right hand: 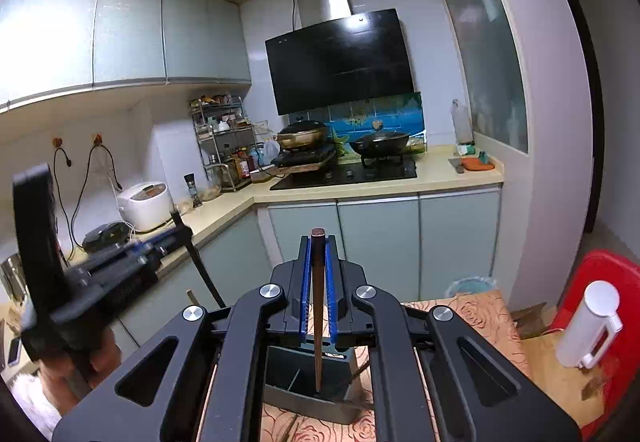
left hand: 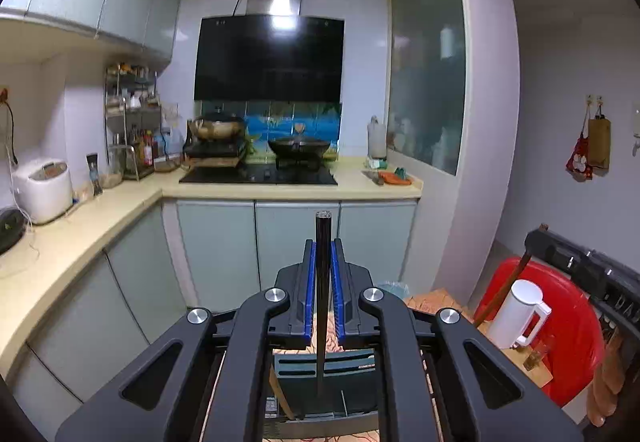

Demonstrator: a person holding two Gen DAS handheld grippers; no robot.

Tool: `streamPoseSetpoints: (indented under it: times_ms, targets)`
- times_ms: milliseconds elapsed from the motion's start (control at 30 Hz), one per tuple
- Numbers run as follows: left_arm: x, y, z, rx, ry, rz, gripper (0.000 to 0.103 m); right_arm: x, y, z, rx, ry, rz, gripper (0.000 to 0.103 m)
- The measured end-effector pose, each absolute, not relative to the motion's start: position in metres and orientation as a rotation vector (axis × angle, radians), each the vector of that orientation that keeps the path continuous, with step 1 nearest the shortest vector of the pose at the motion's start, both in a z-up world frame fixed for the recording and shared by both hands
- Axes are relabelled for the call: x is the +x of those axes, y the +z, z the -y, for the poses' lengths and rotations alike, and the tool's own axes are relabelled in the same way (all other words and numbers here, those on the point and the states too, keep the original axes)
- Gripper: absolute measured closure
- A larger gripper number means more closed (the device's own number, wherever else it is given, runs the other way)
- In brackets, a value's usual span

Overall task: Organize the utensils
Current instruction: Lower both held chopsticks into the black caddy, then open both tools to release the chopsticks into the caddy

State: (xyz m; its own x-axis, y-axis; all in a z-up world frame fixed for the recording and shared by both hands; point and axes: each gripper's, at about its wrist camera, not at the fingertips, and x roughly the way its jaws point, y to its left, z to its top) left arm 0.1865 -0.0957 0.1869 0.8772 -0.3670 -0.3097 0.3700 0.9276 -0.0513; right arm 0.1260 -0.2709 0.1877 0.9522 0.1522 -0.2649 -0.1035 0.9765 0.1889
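Note:
My left gripper [left hand: 323, 242] is shut on a black chopstick [left hand: 322, 282] that stands nearly upright between its blue pads. The stick's lower tip hangs over a dark utensil holder [left hand: 352, 362]. My right gripper [right hand: 318, 240] is shut on a brown chopstick [right hand: 318, 302], also upright, with its tip just above the grey holder [right hand: 304, 408]. In the right wrist view the left gripper [right hand: 180, 232] is blurred at the left, the black chopstick [right hand: 200, 266] slanting down from it. The right gripper [left hand: 534, 240] and brown chopstick [left hand: 504, 290] show at the right edge of the left wrist view.
The holder stands on a table with a floral cloth [right hand: 480, 316]. A white kettle [right hand: 592, 326] and a red plastic chair [right hand: 612, 282] are to the right. Beyond lie beige counters [left hand: 80, 226], a rice cooker [left hand: 44, 189] and a stove with pans [left hand: 298, 151].

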Motion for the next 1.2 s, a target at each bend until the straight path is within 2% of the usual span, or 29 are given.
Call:
streamPoseSetpoints:
  times_ms: [267,600,700,767,800,833,1000,1067,1200]
  targets:
    - [0.199,0.146,0.096,0.039,-0.383,-0.387,0.096,0.146,0.155,0.258,0.134,0.116,-0.358,0.096]
    - [0.193,0.135,0.083,0.04,-0.389,-0.402,0.095,0.152,0.125,0.253,0.126,0.138,-0.423,0.095]
    - [0.192,0.137,0.077,0.023,-0.386,-0.405,0.08,0.15,0.122,0.251,0.126,0.148,-0.43,0.092]
    - [0.19,0.14,0.074,0.013,-0.383,-0.399,0.062,0.149,0.122,0.252,0.124,0.146,-0.431,0.08]
    - [0.187,0.141,0.071,0.01,-0.379,-0.39,0.058,0.148,0.122,0.253,0.129,0.137,-0.427,0.067]
    - [0.185,0.142,0.07,0.009,-0.379,-0.384,0.054,0.146,0.123,0.255,0.141,0.126,-0.418,0.061]
    - [0.173,0.146,0.064,0.001,-0.392,-0.368,0.044,0.138,0.124,0.262,0.153,0.116,-0.407,0.061]
    - [0.166,0.145,0.061,-0.002,-0.398,-0.362,0.036,0.132,0.126,0.263,0.143,0.109,-0.397,0.061]
    - [0.149,0.138,0.056,0.003,-0.411,-0.357,0.033,0.116,0.128,0.267,0.126,0.099,-0.375,0.06]
